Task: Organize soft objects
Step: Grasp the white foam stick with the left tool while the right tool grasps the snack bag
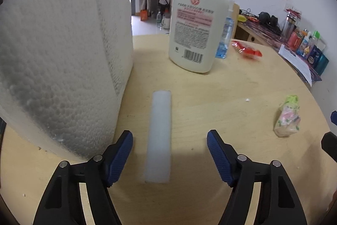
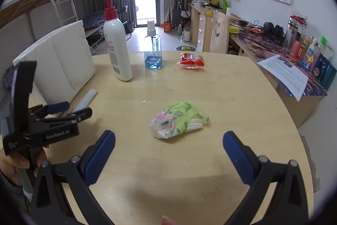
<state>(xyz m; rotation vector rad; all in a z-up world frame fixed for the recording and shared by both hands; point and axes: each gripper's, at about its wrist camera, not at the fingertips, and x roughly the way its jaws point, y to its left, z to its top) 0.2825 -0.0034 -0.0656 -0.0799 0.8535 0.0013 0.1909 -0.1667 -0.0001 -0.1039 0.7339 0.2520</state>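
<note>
Left wrist view: my left hand-held gripper [image 1: 169, 155] stands wide over a white foam strip [image 1: 160, 136] lying flat on the bench [image 1: 231, 88], pads clear of it (a big foam block [image 1: 63, 56] stands just left). My right hand-held gripper [image 2: 168, 153] gapes empty, a green-and-pink soft packet [image 2: 179, 119] lying just ahead.

cut off: big white foam block [image 1: 59, 60] left of left gripper | hidden: blue spray bottle [image 1: 224, 39] behind white pump bottle [image 1: 195, 22] | label print unreadable
</note>
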